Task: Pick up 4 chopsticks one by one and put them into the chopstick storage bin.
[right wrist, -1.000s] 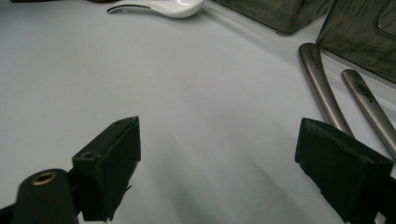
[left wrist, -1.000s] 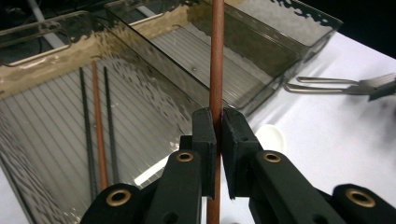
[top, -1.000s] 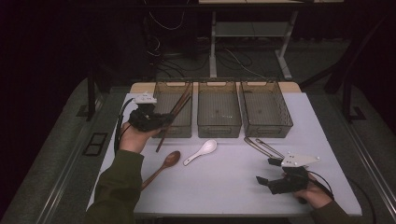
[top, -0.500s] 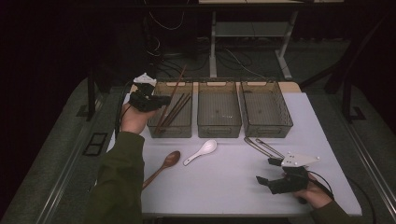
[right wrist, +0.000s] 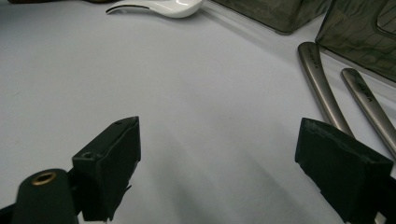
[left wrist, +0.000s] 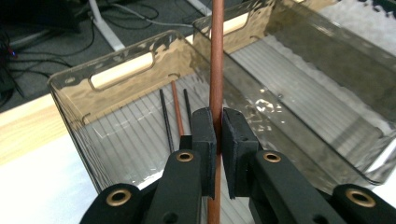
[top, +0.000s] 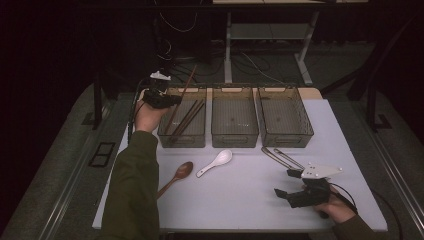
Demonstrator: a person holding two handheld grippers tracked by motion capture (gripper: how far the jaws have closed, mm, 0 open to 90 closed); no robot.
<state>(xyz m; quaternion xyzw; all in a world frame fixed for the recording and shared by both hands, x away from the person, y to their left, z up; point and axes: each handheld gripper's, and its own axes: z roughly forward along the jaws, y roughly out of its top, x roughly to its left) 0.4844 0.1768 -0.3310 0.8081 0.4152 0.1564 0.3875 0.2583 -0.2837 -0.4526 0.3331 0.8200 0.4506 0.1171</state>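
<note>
We have lifted the left gripper (top: 167, 100), clamped on a brown chopstick (left wrist: 215, 56), above the left bin (top: 182, 140), likely for dropping; our right gripper (top: 289, 185) waits wide.

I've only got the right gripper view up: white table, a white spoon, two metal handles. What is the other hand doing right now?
Observer: The left tongs are shut on a reddish-brown chopstick, held up over the left bin.
Operator: Anything in that bin already?
Observer: Yes, three chopsticks lie on its floor, two dark and one reddish-brown.
Operator: What else is left on the table?
Observer: A wooden spoon lies left of the white spoon.
Operator: And the other bins?
Observer: The middle bin and the right bin look empty.
</note>
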